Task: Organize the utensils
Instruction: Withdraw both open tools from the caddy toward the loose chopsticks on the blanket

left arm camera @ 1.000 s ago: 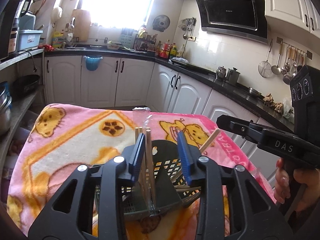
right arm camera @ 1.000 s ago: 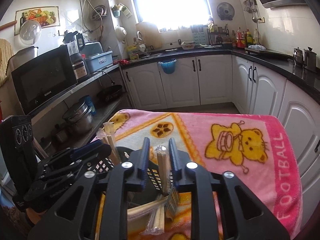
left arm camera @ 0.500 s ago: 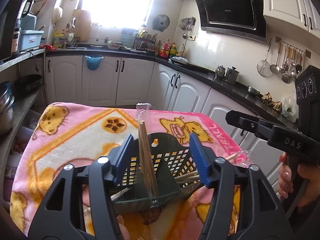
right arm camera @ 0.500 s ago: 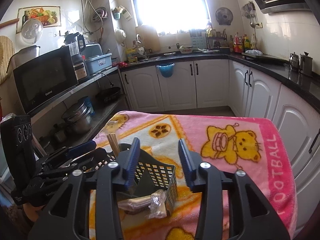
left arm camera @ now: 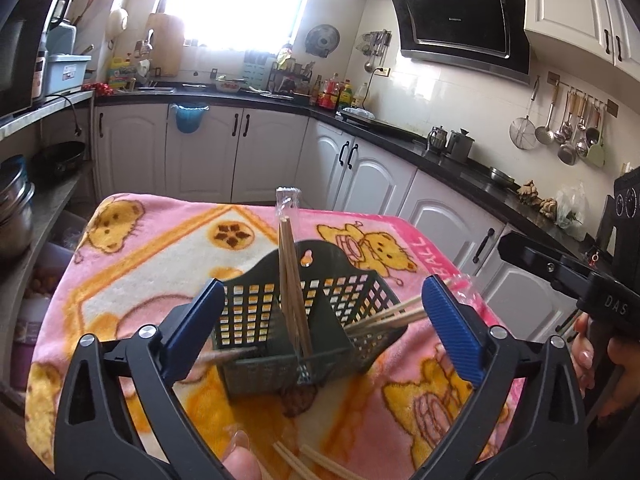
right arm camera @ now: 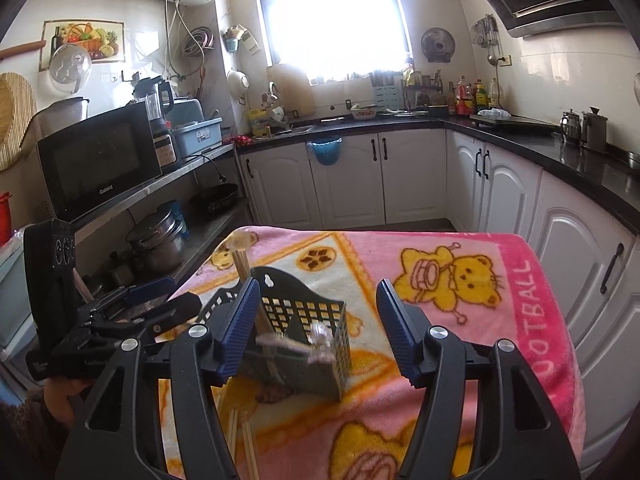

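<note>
Both claws stand open, and their jaws have just been opening. From its own camera the left gripper has its blue pads spread wide on either side of the dark green utensil basket, not touching it, with nothing pressed between them. From its own camera the right gripper is also parted and holds nothing; the basket sits between and behind its pads, nearer the left pad.

The basket stands on the pink blanket, near the edge closest to the cameras and well away from the far edge.

The left view shows what the right view does not: one wrapped pair of chopsticks stands nearly upright at the middle divider of the basket, a second pair leans out over its right side, and a third lies low in the left compartment. It also shows loose chopsticks flat on the blanket at the near edge, and a fingertip there. How many sticks lie there I cannot tell.

The right view shows a blurred wrapped bundle lying across the basket's nearer compartment, and the microwave on the side shelf. Each view shows the other gripper at its side, one basket, and one blanket.
</note>
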